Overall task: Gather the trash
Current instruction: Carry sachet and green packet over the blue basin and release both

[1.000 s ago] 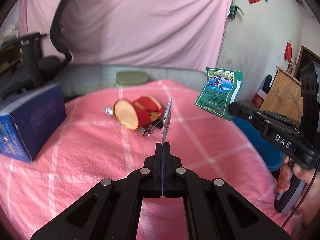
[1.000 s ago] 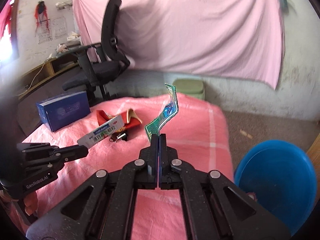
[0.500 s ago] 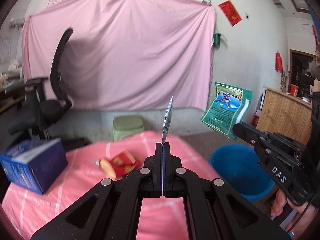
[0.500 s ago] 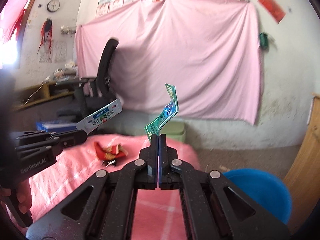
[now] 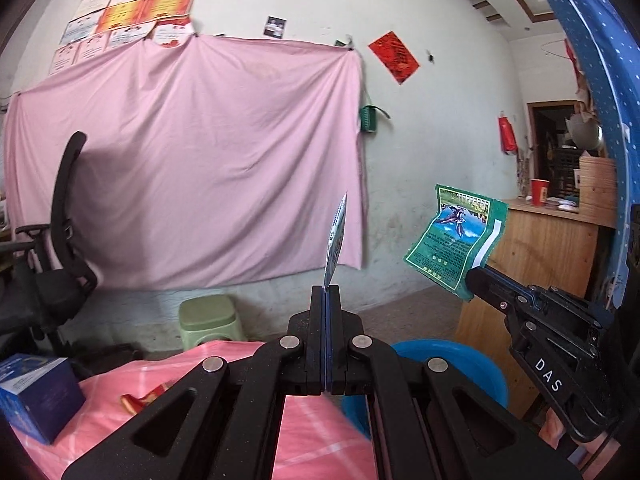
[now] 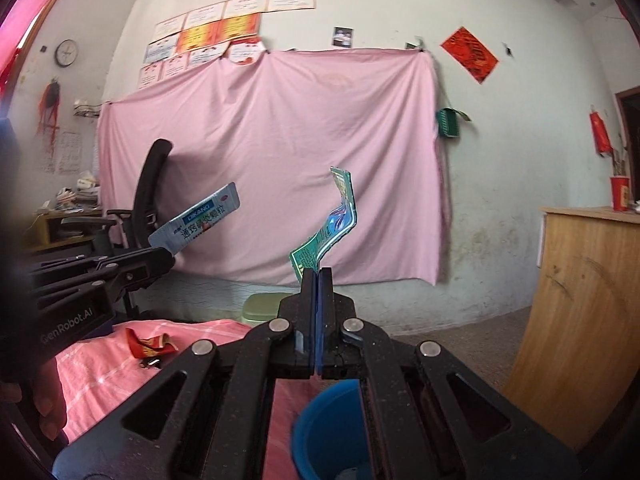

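Left wrist view: left gripper (image 5: 326, 289) clamped on a white-blue sachet (image 5: 336, 236), seen edge-on, sticking up from the closed tips. Right gripper (image 5: 474, 276) at right, pinching a green packet (image 5: 452, 240) by its lower corner. Blue bin (image 5: 460, 364) sits below, beside the pink bedspread (image 5: 120, 412) (red wrapper (image 5: 144, 396) and blue box (image 5: 40, 396) lie on it). Right wrist view: green packet (image 6: 332, 224) curls up from shut tips (image 6: 317, 274); sachet (image 6: 200, 220) at left; bin (image 6: 328, 428) directly below.

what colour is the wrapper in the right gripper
Mostly green, with a blue picture and a white strip; the left wrist view shows it best.
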`<act>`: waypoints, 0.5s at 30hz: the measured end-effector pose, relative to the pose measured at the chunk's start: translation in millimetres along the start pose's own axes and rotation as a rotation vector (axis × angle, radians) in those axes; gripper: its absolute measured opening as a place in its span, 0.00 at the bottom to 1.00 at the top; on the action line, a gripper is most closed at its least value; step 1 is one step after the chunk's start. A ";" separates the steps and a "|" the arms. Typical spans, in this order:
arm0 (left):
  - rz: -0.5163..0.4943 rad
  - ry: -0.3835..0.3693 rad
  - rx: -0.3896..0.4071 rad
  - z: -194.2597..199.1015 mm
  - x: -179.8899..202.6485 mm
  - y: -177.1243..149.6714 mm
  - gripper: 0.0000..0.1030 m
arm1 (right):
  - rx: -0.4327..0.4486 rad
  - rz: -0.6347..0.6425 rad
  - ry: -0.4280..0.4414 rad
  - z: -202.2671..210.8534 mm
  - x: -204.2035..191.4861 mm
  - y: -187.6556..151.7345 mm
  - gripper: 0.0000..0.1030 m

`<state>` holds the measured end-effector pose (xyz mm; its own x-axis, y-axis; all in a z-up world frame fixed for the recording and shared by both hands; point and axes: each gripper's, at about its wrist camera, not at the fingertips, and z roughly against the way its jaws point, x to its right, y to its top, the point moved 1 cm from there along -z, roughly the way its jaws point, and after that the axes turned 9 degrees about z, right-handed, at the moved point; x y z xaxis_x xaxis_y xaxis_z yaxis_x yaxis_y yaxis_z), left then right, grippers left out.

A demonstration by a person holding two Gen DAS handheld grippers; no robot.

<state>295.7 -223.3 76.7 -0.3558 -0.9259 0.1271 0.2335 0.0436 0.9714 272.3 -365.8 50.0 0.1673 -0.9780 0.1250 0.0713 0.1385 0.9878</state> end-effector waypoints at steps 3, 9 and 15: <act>-0.017 -0.029 -0.022 -10.7 16.2 -3.2 0.00 | -0.030 -0.034 -0.032 4.4 22.5 -7.8 0.20; -0.023 -0.077 -0.125 -44.6 42.5 -20.9 0.00 | -0.141 -0.146 -0.045 -4.8 57.4 -26.1 0.20; 0.001 -0.105 -0.243 -73.4 56.0 -37.9 0.00 | -0.241 -0.218 -0.039 -17.5 76.0 -43.7 0.20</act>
<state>333.3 -304.4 32.2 -0.4444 -0.8813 0.1608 0.4401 -0.0584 0.8961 299.1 -443.4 14.8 0.0849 -0.9933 -0.0788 0.3324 -0.0463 0.9420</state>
